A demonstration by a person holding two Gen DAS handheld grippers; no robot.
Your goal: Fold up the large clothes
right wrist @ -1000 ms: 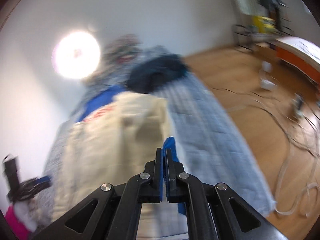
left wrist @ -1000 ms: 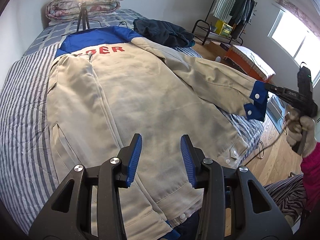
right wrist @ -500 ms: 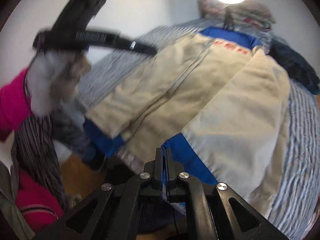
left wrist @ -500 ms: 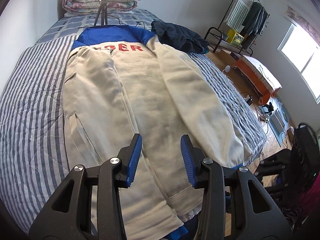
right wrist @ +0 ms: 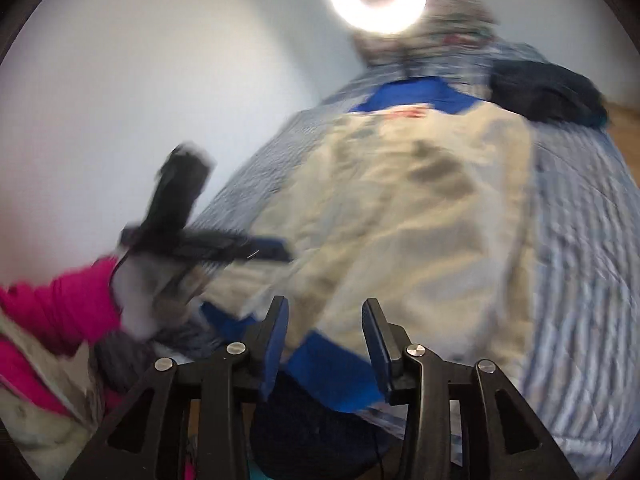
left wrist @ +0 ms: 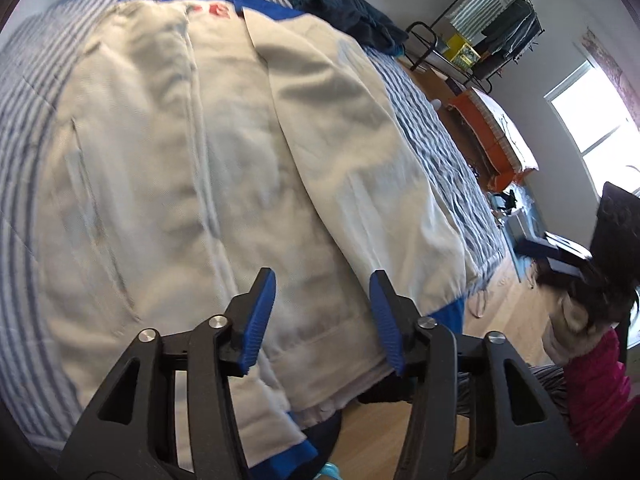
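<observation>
Room: bedroom with pale walls, a wooden floor (left wrist: 496,304) and a bright window (left wrist: 592,120) at the far right.
Bed: large bed under a blue-and-white striped quilted cover (left wrist: 24,128); it carries all the clothing.
Task garment: large cream cotton jacket with blue collar, blue cuffs and red lettering (left wrist: 160,184), lying flat down the middle of the bed, collar at the far end, hem at the near edge.
Progress, done: both long sleeves lie folded inward over the body; the right sleeve's blue cuff (right wrist: 332,372) rests at the hem, overhanging the bed's near edge.
Progress, left: judged from the lay, the lengthwise fold is complete; folding hem towards collar is not yet done.
Other garment: dark navy crumpled cloth (left wrist: 344,16), beside the collar, unfolded.
Containers: black metal clothes rack (left wrist: 492,28) by the far wall, holding hanging dark garments and a yellow box; its further contents are too small to tell.
Left claw (left wrist: 322,316): spread, just opened wider, hovering above the hem, nothing between its pads.
Right claw (right wrist: 324,344): spread, just opened; the cuff shows between the pads but is not pinched.
</observation>
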